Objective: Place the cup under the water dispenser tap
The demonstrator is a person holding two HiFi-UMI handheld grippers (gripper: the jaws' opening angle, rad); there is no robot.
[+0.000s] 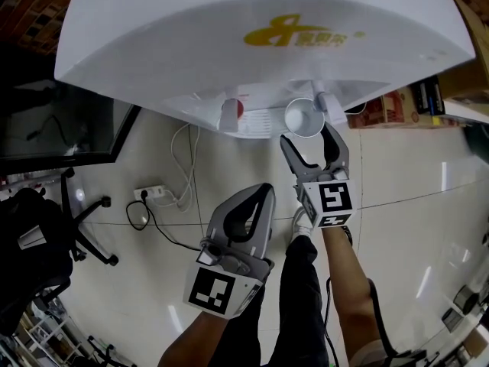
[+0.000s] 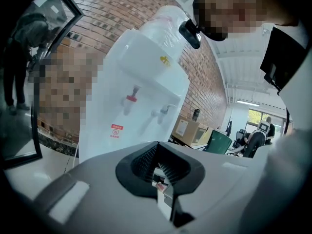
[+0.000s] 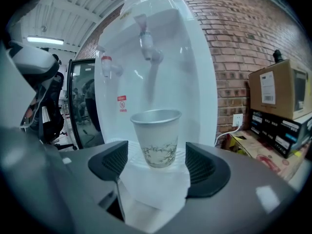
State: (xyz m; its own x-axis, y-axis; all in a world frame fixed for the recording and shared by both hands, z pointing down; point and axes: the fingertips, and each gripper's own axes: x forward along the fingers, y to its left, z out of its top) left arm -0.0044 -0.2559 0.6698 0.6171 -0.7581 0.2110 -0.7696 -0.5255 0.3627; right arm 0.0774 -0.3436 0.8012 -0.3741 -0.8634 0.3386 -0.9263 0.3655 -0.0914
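Note:
A paper cup with a leaf print stands upright on the white drip tray of the water dispenser, directly below the white tap. The red tap is to its left. My right gripper is open, its pads on either side of the cup with a gap on each side. From the head view the cup sits between the spread jaws of the right gripper. My left gripper hangs lower and back, shut and empty, pointing at the dispenser.
A power strip with cables lies on the tiled floor left of the dispenser, near an office chair base. Cardboard boxes stand against the brick wall to the right. A glass door is to the left.

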